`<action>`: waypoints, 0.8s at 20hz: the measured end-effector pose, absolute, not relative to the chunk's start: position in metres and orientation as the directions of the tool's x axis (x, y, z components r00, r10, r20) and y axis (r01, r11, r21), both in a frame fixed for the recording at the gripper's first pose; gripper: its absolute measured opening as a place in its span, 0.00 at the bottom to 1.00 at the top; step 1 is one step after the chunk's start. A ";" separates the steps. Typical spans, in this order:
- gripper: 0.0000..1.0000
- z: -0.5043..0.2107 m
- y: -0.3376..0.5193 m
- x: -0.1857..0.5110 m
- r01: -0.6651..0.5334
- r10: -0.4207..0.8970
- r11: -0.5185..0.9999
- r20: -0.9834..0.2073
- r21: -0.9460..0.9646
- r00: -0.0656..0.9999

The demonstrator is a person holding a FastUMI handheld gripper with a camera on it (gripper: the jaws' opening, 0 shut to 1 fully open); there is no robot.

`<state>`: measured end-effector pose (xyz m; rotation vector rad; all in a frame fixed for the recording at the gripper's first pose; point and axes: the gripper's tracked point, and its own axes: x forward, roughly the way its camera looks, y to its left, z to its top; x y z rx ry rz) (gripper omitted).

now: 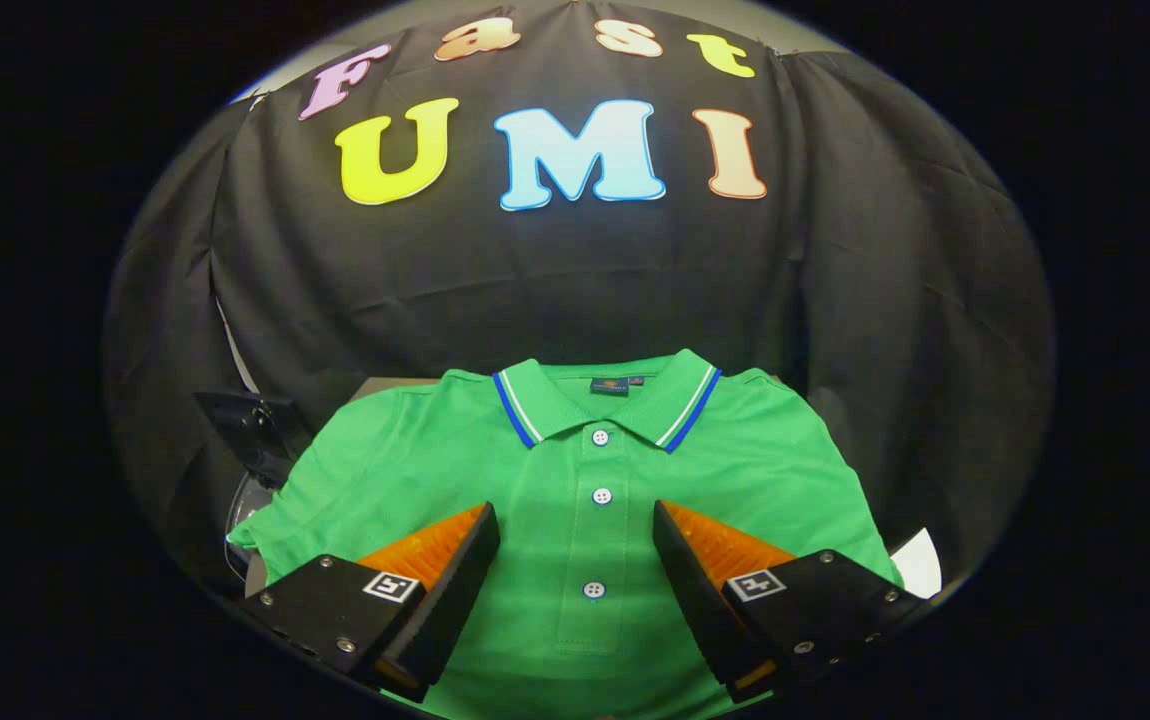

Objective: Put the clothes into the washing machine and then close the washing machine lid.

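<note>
A matt knitted cloth is seen in the green polo shirt [575, 520] — its buttons [601, 437] glossy plastic; the booth wall [575, 270] is matt, creased cloth.

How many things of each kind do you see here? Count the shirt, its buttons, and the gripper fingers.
Green polo shirt: 1, lying flat
White buttons on its placket: 3
Fingers of the gripper: 2, spread open above the shirt, holding nothing
Total: 6
</note>
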<state>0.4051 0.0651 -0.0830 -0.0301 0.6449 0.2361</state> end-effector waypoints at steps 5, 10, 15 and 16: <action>0.96 -0.086 0.068 0.405 -0.240 0.215 0.970 -0.620 0.045 0.755; 0.81 -0.086 0.064 0.404 -0.243 0.217 0.969 -0.629 0.046 0.747; 0.42 -0.084 0.064 0.405 -0.238 0.223 0.969 -0.629 0.061 0.744; 0.27 -0.084 0.063 0.403 -0.227 0.220 0.971 -0.618 0.069 0.754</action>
